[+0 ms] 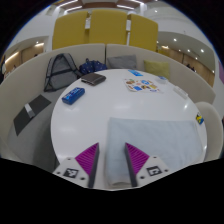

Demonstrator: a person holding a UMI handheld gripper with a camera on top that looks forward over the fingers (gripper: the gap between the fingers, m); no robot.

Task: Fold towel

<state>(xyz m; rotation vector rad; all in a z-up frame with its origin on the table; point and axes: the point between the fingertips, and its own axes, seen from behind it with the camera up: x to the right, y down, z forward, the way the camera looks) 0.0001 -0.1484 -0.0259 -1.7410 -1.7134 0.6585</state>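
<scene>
Bright, even indoor light from ceiling strips [70,5] overhead. White table [90,125] near overexposed, soft glare across top. Shadows faint, small, close under objects. Strong fisheye distortion: table rim bows, yellow panels [105,32] curve toward edges. Centre reasonably sharp; far room soft, small items on table hard to read. Gripper [112,157] pads vivid magenta, lit evenly.

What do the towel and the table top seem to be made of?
The towel looks like soft grey woven cloth, matte, lying flat. The table looks like a smooth white hard top, perhaps laminate. The gripper is open, its fingers over the towel's near edge.
</scene>
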